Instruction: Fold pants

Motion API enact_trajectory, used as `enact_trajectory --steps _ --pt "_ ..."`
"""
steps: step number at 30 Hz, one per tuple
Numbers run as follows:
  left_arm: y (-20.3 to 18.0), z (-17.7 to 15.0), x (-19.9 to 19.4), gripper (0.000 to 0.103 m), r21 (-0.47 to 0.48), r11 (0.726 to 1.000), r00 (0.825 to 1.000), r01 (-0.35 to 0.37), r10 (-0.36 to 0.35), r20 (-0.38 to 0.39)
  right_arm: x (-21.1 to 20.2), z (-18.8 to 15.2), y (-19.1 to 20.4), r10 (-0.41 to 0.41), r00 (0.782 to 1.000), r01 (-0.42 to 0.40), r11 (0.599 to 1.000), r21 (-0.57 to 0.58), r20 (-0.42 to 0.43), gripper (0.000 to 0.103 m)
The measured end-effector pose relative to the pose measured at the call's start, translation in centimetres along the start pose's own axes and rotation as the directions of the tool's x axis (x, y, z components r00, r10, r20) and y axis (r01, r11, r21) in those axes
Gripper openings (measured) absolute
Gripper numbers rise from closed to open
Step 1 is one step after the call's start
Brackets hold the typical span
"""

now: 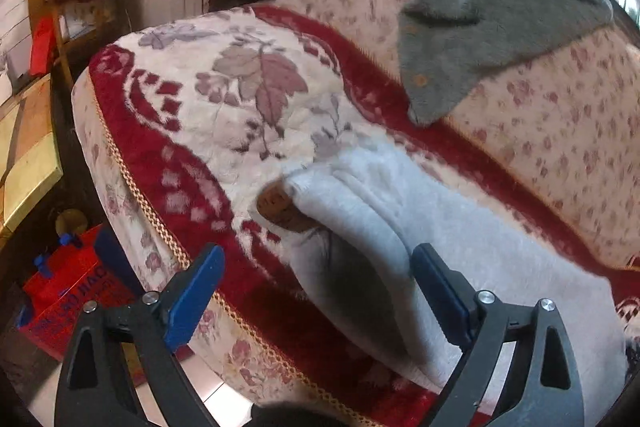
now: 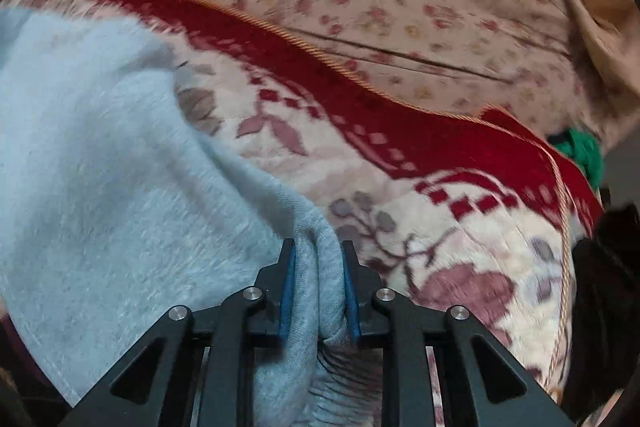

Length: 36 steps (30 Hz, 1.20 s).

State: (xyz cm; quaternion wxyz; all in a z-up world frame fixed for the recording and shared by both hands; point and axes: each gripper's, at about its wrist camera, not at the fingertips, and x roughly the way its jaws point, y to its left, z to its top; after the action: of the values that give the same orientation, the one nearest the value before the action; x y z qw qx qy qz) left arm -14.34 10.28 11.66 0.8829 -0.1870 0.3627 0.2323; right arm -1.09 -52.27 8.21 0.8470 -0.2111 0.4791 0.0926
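While right gripper (image 2: 318,259) pinches grey pants (image 2: 100,147), left gripper (image 1: 318,283) gapes wide above them.

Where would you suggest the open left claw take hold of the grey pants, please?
Grip the folded end of the pants lying on the blanket, coming from the sofa's front edge. The layers stack there, directly ahead of the left claw; the right claw holds the other end.

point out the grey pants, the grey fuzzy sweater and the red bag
grey pants (image 2: 100,163), right wrist view, on the broad flat cloth
grey fuzzy sweater (image 1: 492,27), left wrist view, on its middle
red bag (image 1: 76,291), left wrist view, on its printed side
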Motion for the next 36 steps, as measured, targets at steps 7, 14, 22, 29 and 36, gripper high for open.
enact_trajectory --steps 7,14,22,29,36 --pt "-4.6 1.2 -3.4 0.094 0.071 0.984 0.978 0.164 -0.172 0.122 3.2 -1.3 -0.8 0.001 1.0 0.003 0.987 0.159 -0.024 0.027" --pt "-6.9 0.8 -2.2 0.094 0.085 0.977 0.973 0.198 -0.206 0.101 -1.6 0.7 -0.4 -0.126 0.992 0.118 0.958 0.262 0.014 0.071" --pt "3.5 -0.5 0.1 0.094 -0.223 0.951 0.977 0.214 -0.205 0.062 -0.8 6.4 8.7 0.43 0.887 -0.461 0.83 0.313 0.168 0.083" --pt "5.7 -0.3 3.0 0.095 -0.391 0.815 0.894 0.427 -0.445 0.05 2.8 13.4 16.2 0.511 0.843 -0.538 0.805 0.249 0.17 0.083" --pt "3.7 1.4 8.3 0.095 -0.43 0.809 0.894 0.401 -0.448 -0.009 6.5 12.9 16.0 0.481 0.867 -0.497 0.812 0.306 0.131 0.082"
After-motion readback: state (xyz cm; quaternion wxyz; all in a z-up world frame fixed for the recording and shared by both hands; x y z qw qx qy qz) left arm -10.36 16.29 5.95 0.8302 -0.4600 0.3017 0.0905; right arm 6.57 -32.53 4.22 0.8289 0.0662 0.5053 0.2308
